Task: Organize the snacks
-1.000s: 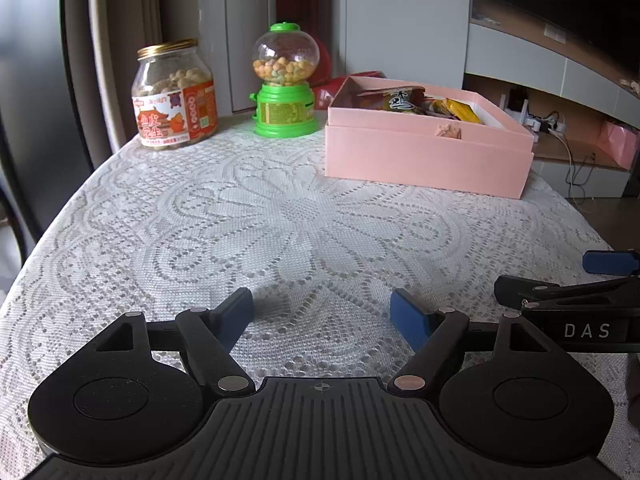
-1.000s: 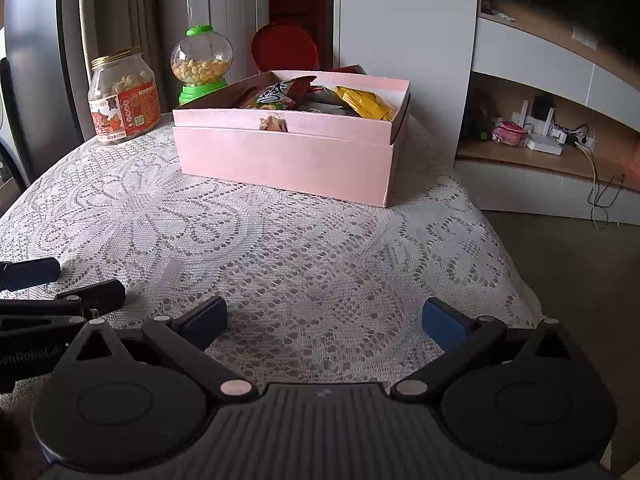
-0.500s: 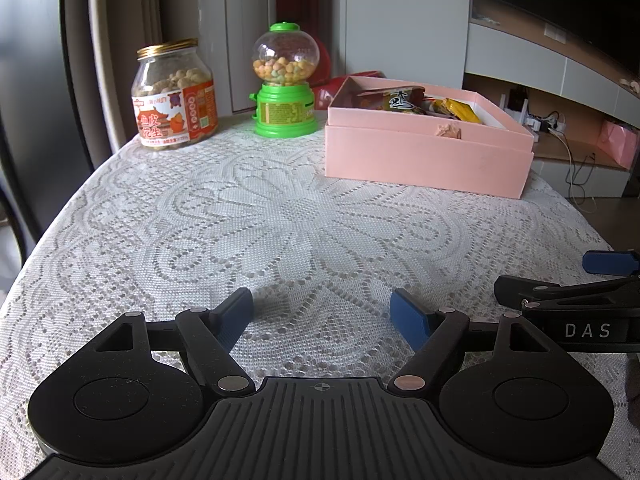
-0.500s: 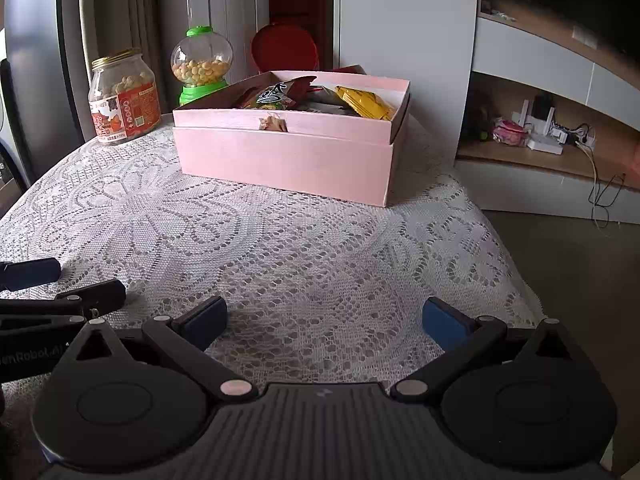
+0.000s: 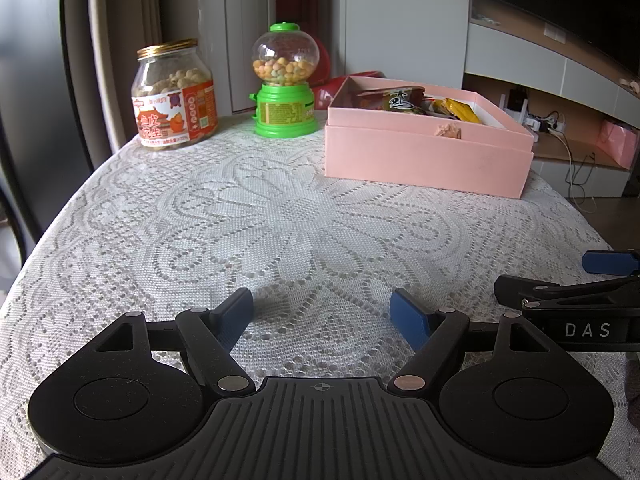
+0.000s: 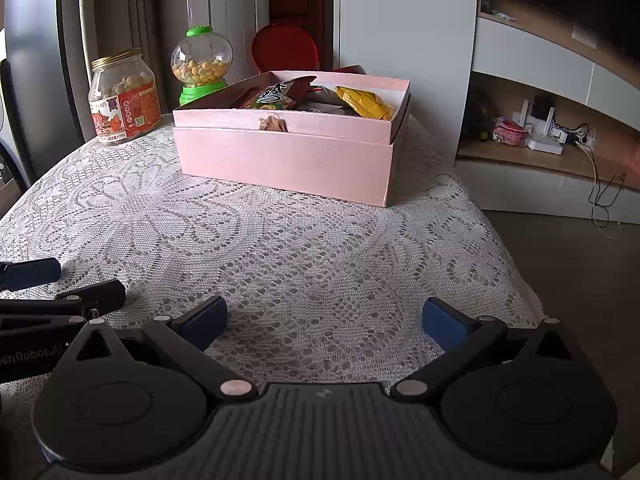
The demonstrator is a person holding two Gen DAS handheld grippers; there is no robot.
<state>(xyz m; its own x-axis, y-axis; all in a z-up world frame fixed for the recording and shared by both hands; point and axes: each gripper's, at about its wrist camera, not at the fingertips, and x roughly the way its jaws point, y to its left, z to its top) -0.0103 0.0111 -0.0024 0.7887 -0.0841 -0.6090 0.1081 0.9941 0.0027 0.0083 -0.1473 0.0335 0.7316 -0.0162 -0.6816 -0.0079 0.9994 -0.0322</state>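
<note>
A pink box (image 5: 424, 156) (image 6: 280, 158) sits open at the far side of the lace-covered table, holding several snack packets: a dark one (image 6: 280, 94) and a yellow one (image 6: 366, 104). A glass jar of coated nuts (image 5: 174, 94) (image 6: 122, 98) and a green candy dispenser (image 5: 285, 80) (image 6: 201, 66) stand to the box's left. My left gripper (image 5: 322, 312) is open low over the near cloth, nothing between its blue fingers. My right gripper (image 6: 324, 318) is open too, beside it on the right, also empty. Both are well short of the box.
A white lace cloth (image 5: 280, 232) covers the table. A red round lid (image 6: 285, 50) leans behind the box. The table's right edge (image 6: 516, 264) drops to the floor, with a low shelf of cables and small devices (image 6: 544, 140) beyond. Curtain and cabinet doors stand behind.
</note>
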